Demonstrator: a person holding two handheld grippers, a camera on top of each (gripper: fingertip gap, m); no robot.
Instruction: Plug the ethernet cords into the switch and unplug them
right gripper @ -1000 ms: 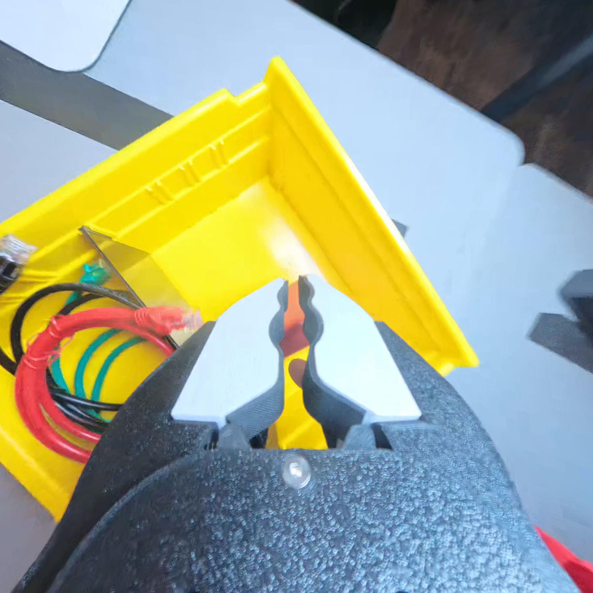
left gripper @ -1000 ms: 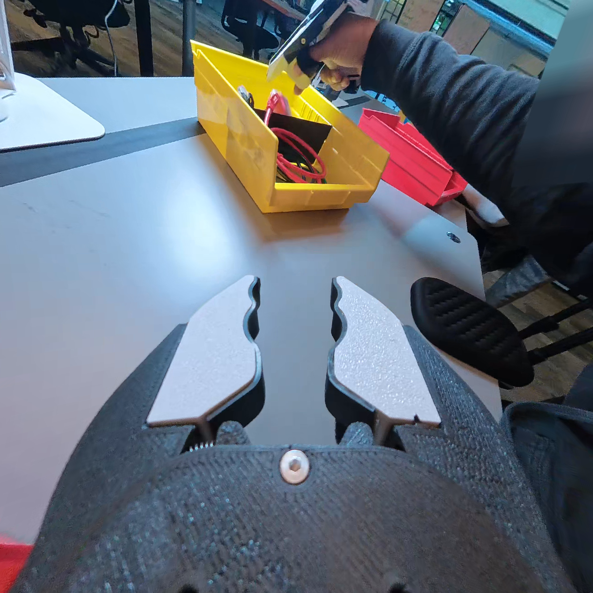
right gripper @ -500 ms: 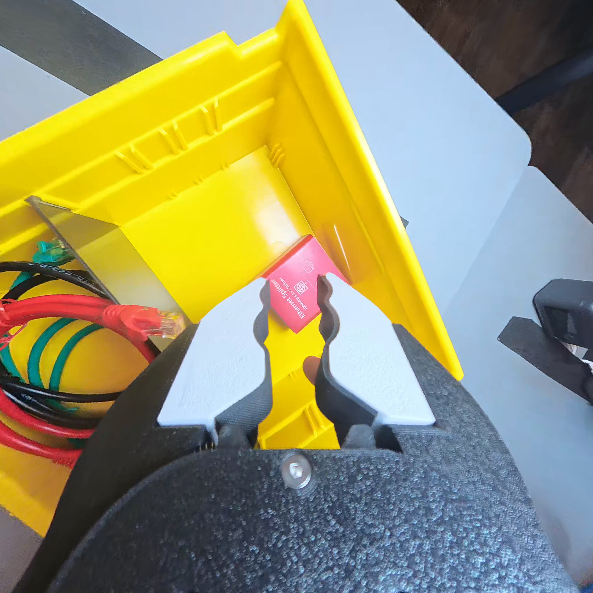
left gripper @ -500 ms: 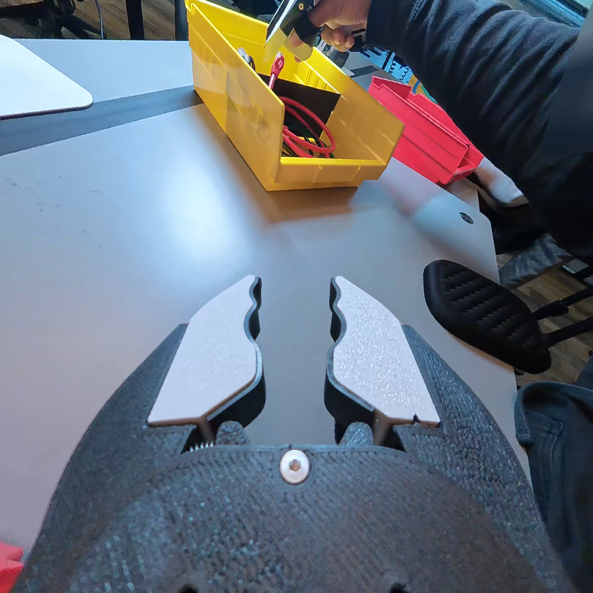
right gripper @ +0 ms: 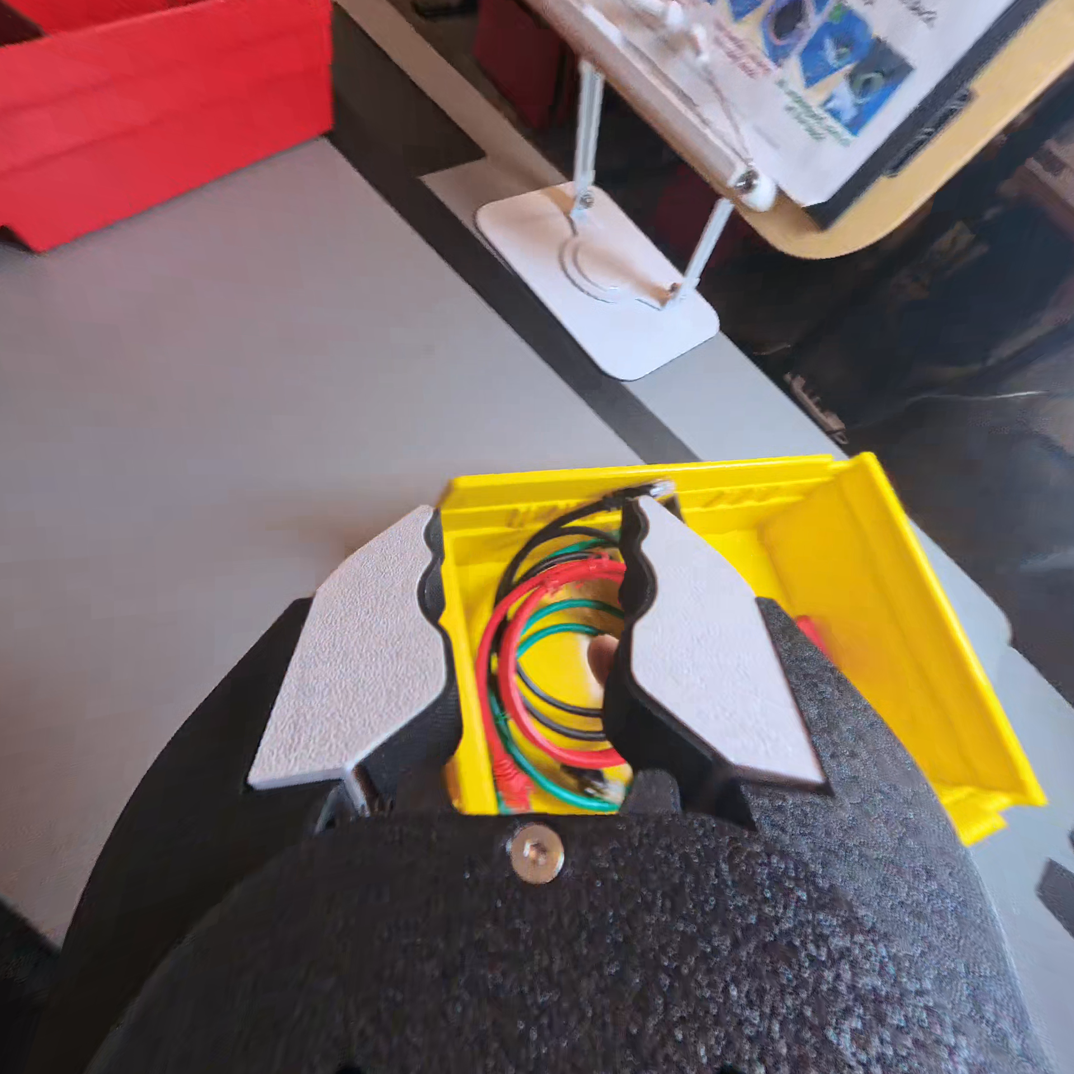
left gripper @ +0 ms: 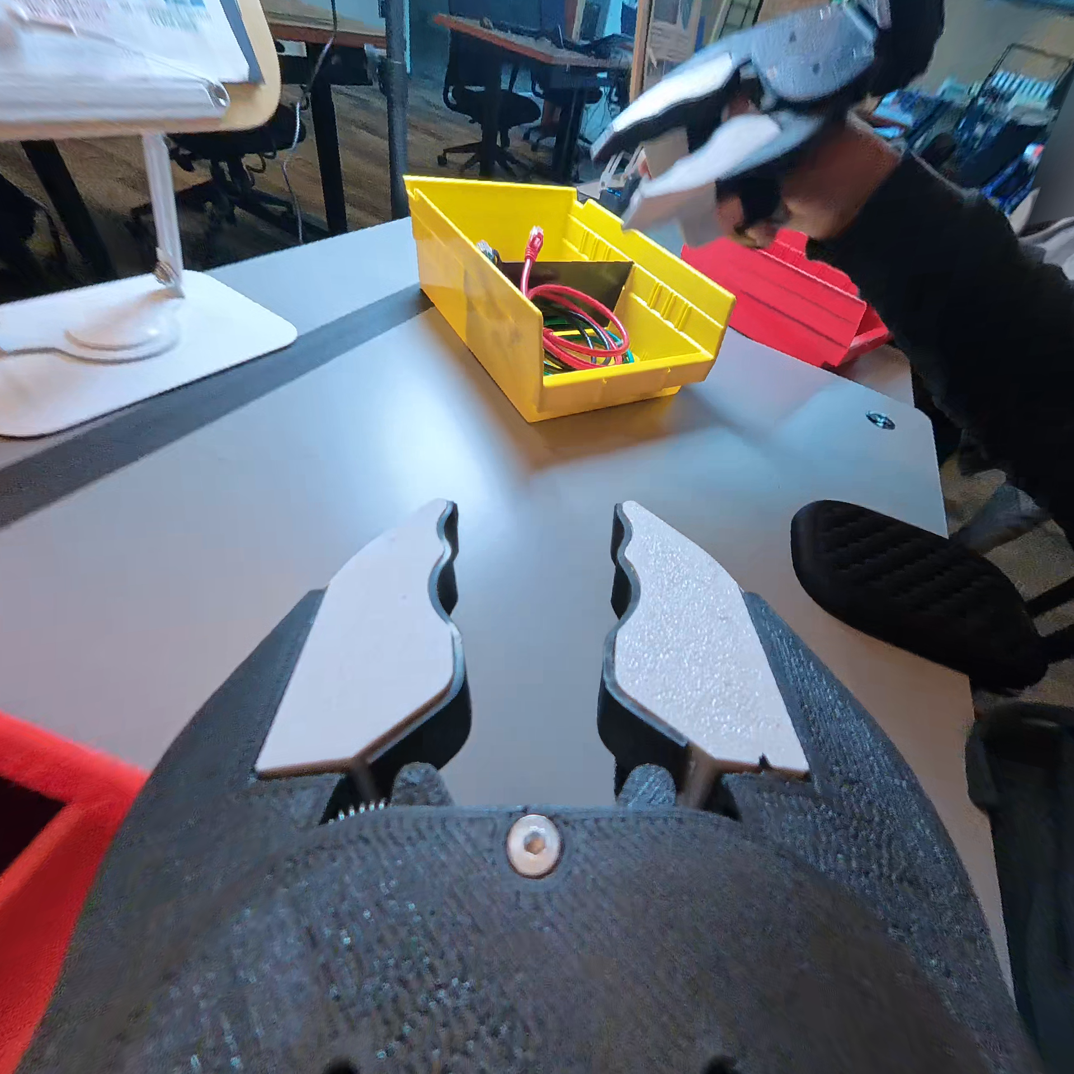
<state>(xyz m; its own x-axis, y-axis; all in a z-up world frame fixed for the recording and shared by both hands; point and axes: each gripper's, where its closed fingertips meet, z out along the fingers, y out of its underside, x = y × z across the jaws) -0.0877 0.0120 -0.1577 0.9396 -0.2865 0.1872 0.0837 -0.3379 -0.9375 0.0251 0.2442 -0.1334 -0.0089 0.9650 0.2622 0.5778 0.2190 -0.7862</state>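
A yellow bin (left gripper: 482, 302) stands on the grey table (left gripper: 290, 523) and holds coiled red (left gripper: 572, 325), green and black ethernet cords. In the right wrist view the coil (right gripper: 546, 657) lies between my fingers, far below them. A small red corner of the switch box (right gripper: 812, 630) shows past my right finger, inside the bin (right gripper: 860, 610). My right gripper (right gripper: 532, 511) is open and empty, held high over the bin; it also shows in the left wrist view (left gripper: 633, 174). My left gripper (left gripper: 534, 517) is open and empty, low over the table in front of the bin.
A red bin (left gripper: 784, 302) stands behind the yellow one, and another red bin (left gripper: 35, 842) is at my near left. A white stand base (left gripper: 116, 348) with a board sits at far left. A black chair armrest (left gripper: 906, 587) is off the table's right edge. Left tips to right tips: about 25 cm. Left tips and right tips are each some 40 cm from the white stand base (left gripper: 116, 348). Seen from the right wrist view (right gripper: 574, 257) as well.
My right gripper let go of the red box in the bin, opened wide, rose and swung over the cord coil. My left gripper stayed open and tilted up a little.
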